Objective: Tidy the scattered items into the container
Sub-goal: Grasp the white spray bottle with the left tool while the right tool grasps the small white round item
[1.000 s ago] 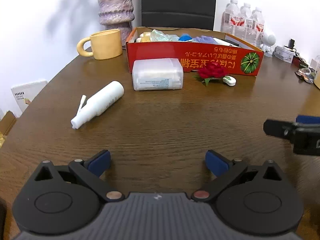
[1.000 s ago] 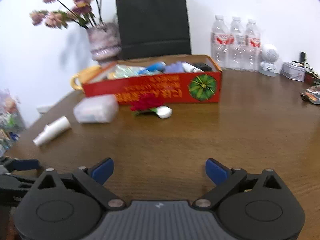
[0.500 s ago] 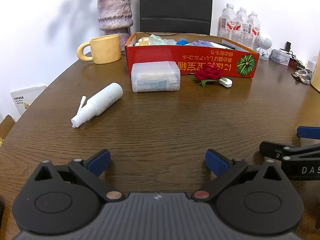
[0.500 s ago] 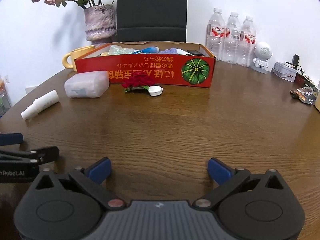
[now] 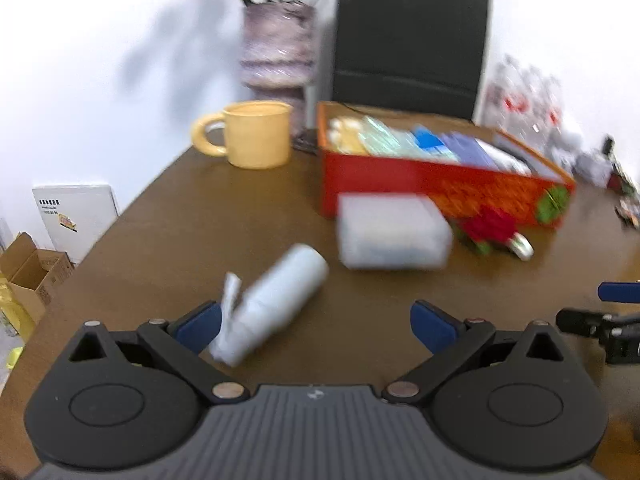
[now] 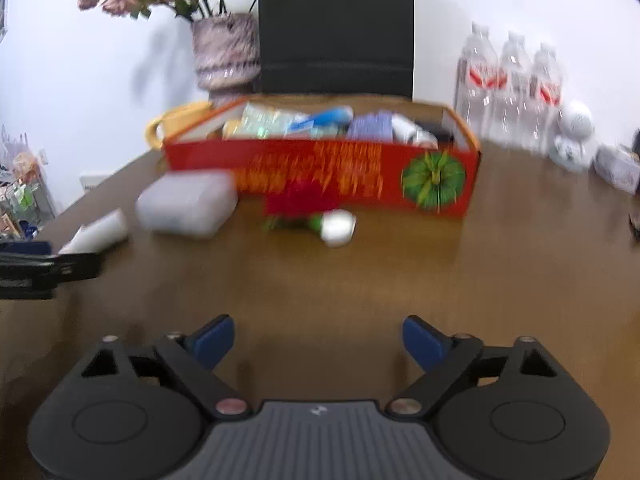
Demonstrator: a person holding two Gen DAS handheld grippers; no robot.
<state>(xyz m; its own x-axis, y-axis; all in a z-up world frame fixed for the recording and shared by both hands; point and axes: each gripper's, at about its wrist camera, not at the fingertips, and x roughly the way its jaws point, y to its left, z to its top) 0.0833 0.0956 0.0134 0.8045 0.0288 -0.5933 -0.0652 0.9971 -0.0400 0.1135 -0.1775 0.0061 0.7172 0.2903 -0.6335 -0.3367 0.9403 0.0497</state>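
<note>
The left hand-held gripper point(image 5: 314, 322) tilts down over the wooden counter point(image 5: 360, 320), jaws wide, with the neck of the lying white spray bottle point(image 5: 276, 300) just inside its left pad, unpressed. The right hand-held gripper point(image 6: 318, 340) also angles down, its jaws wide but closing on nothing. The red box point(image 6: 320, 168), already part-filled, sits at the far side; a clear case point(image 6: 186, 204) and red rose point(image 6: 300, 200) lie before it. Only the left view shows a cardboard carton point(image 5: 28, 276) on the floor.
</note>
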